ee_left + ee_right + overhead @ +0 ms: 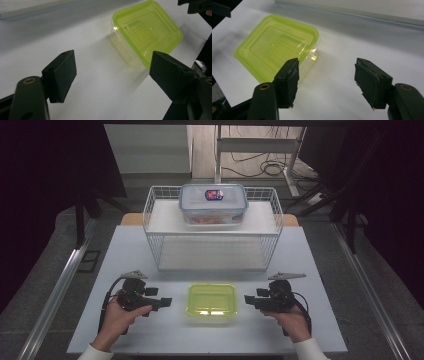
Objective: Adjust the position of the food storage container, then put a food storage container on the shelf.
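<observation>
A shallow clear container with a lime-green lid lies flat on the white table, near its front edge. My left gripper is held just to its left, jaws open and empty, pointing toward it. My right gripper mirrors it on the right side, also open and empty. In the left gripper view the green-lidded container lies ahead and to the right, between and beyond the open gripper. In the right gripper view the container lies ahead to the left of the open gripper.
A white wire basket rack stands behind the container at mid-table. A clear lidded box with a blue rim and a red-blue label rests on its upper shelf. Bare table lies left and right of the rack.
</observation>
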{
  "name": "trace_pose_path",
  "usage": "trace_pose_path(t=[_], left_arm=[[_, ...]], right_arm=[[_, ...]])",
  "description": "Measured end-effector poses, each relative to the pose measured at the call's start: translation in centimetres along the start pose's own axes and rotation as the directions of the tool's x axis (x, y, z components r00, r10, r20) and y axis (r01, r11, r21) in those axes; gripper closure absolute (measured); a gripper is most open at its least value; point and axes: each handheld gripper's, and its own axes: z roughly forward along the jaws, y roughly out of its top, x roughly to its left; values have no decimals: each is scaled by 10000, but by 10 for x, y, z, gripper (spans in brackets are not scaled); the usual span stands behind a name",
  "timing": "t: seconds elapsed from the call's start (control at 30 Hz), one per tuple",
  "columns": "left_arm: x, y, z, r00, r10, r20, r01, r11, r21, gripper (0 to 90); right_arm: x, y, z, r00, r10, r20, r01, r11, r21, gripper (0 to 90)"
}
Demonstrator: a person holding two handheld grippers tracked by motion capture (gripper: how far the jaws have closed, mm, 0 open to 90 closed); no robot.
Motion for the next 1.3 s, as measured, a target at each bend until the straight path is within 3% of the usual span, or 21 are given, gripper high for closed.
trace_pose_path(t=[0.5, 0.63, 0.77, 1.0, 1.1, 1.3], left_arm=[[-1, 4, 10, 9994, -293, 201, 296, 9994, -179, 206], [-2, 9, 19, 9972, -550, 510, 568, 9978, -351, 212], [-4, 15, 28, 9961, -573, 666, 596, 9977, -321, 218], [-1, 18, 44, 9892, -1102, 971, 1117, 9937, -105, 261], [0, 18, 52, 9816, -1398, 1298, 1407, 9900, 20, 283], [0, 17, 67, 9740, -1638, 1566, 1584, 9863, 464, 341]], right_arm=[[0, 0, 4, 9996, 138, -238, -135, 9999, 107, 330], [1, 1, 7, 9993, 173, -336, -170, 9998, 107, 330], [4, 2, 9, 9986, 199, -498, -197, 9998, 47, 330], [5, 4, 17, 9980, 305, -554, -301, 9995, 88, 333], [6, 5, 20, 9979, 287, -587, -282, 9996, 98, 333], [8, 5, 22, 9978, 195, -637, -188, 9998, 118, 332]])
